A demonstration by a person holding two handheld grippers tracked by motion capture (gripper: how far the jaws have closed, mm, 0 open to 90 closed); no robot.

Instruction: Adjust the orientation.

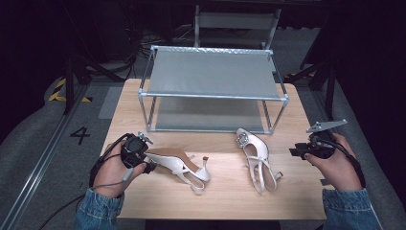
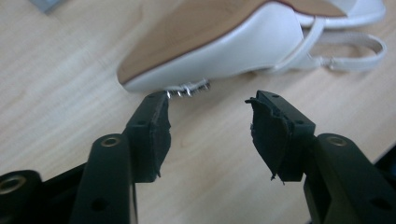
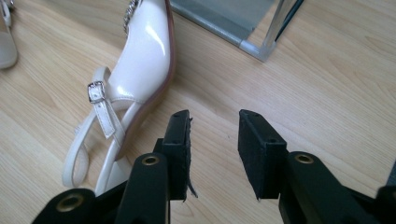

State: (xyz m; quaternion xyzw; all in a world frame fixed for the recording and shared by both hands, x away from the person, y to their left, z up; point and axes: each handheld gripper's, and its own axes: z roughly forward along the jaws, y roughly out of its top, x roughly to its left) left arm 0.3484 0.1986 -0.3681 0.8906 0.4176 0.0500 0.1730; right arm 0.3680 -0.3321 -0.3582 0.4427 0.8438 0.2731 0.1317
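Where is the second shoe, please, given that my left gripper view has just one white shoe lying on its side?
Observer: The second shoe stands sole down on the table, right of the tipped shoe.
Operator: Is the right gripper holding it?
Observer: No, the right gripper is open beside it, nothing between its jaws.
Operator: What lies beyond the shoes?
Observer: A metal rack with two grey shelves.

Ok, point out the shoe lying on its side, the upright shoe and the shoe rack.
Shoe lying on its side [image 1: 174,165], high view, on its white side.
Upright shoe [image 1: 253,146], high view, on its insole.
Shoe rack [image 1: 210,74], high view, on its grey upper shelf.
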